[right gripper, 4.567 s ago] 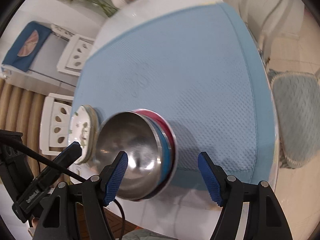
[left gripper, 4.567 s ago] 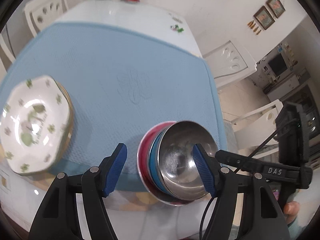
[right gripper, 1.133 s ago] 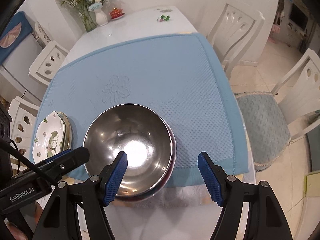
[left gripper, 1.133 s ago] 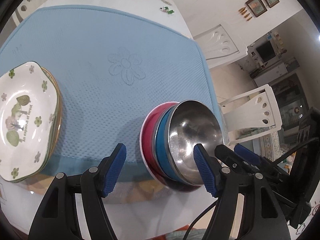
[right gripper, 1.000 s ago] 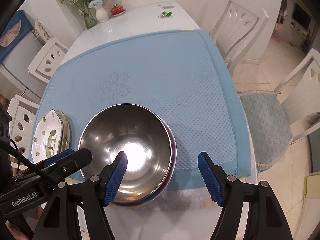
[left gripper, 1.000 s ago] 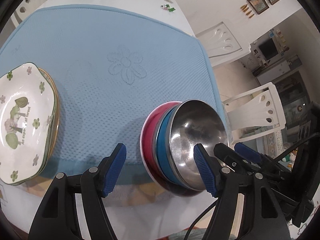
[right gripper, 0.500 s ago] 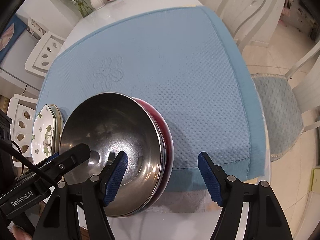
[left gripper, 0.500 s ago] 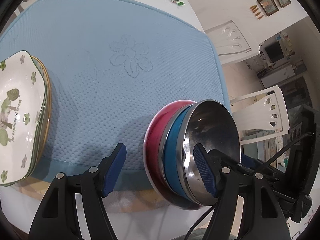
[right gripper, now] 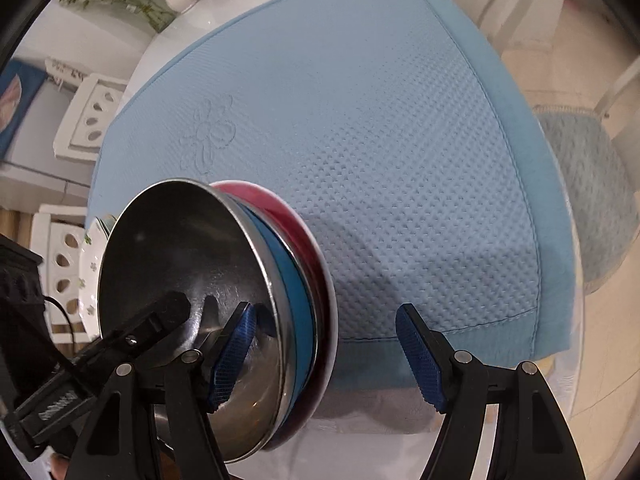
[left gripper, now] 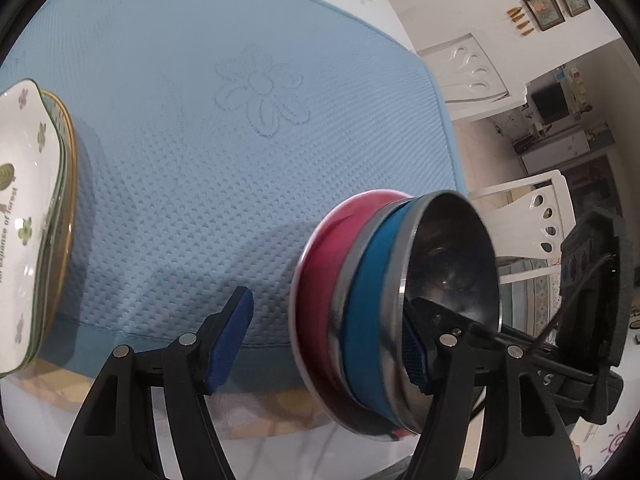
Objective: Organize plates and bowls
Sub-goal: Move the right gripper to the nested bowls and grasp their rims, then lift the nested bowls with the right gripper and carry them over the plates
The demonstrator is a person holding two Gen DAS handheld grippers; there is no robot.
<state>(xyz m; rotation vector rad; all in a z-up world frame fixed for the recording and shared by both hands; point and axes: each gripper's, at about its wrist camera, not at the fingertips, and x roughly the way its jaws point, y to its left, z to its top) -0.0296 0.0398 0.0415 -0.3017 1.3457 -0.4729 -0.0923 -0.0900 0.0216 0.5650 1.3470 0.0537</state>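
Three nested bowls [left gripper: 396, 304] — red outermost, blue in the middle, steel inside — sit at the near edge of the blue mat [left gripper: 240, 128], at about four o'clock in the left wrist view. At nine o'clock there, a stack of plates [left gripper: 28, 208] with green leaf print lies on the mat's left side. The left gripper [left gripper: 324, 344] is spread wide, its jaws straddling the bowls' rim without pinching it. In the right wrist view the bowls [right gripper: 224, 312] lie at seven o'clock, and the right gripper [right gripper: 324, 354] likewise gapes released, one pad inside the steel bowl, the other outside the red one.
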